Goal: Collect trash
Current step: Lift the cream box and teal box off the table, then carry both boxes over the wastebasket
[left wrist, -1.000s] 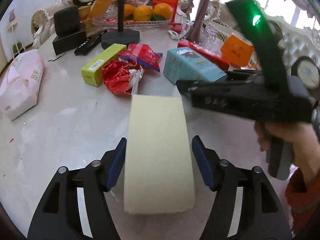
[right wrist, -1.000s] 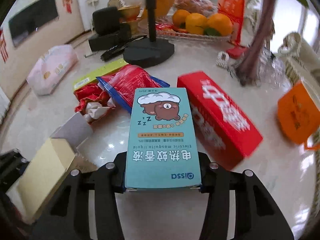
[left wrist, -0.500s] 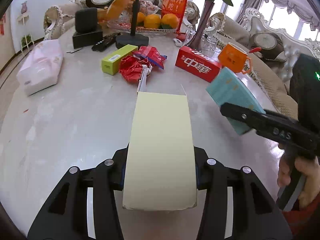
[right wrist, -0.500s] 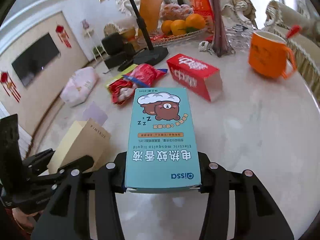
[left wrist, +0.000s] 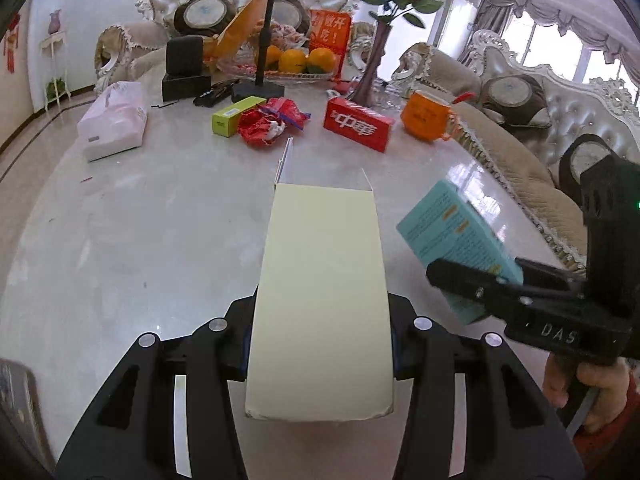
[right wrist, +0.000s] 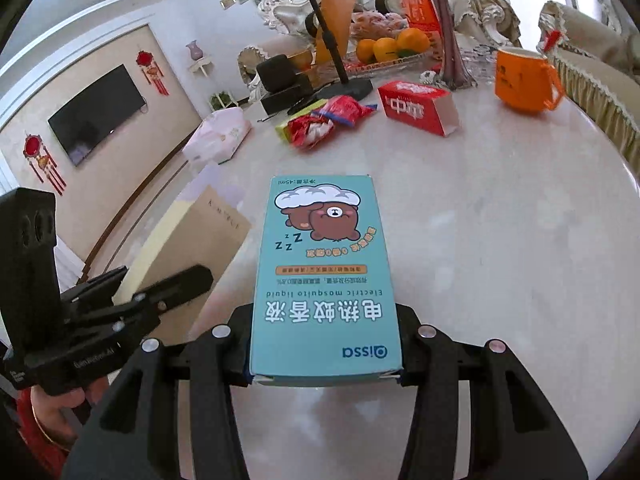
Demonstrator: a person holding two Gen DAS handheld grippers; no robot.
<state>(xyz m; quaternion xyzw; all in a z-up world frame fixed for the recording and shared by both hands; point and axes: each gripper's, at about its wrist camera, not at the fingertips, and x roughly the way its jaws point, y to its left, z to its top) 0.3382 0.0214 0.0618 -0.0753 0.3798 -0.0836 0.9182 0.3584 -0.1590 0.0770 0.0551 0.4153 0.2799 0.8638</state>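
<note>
My left gripper is shut on a pale yellow open carton and holds it above the marble table. My right gripper is shut on a teal mosquito-liquid box, also lifted; it shows at the right of the left wrist view. The yellow carton shows at the left of the right wrist view. On the far table lie a red carton, red crumpled wrappers and a yellow-green box.
An orange mug, a vase, a fruit tray with oranges, a black stand base, black boxes and a pink tissue pack stand at the back. Sofas surround the table.
My left gripper closed on the yellow carton and lifted it. My right gripper lifted the teal box off the table and drew it back toward the near side.
</note>
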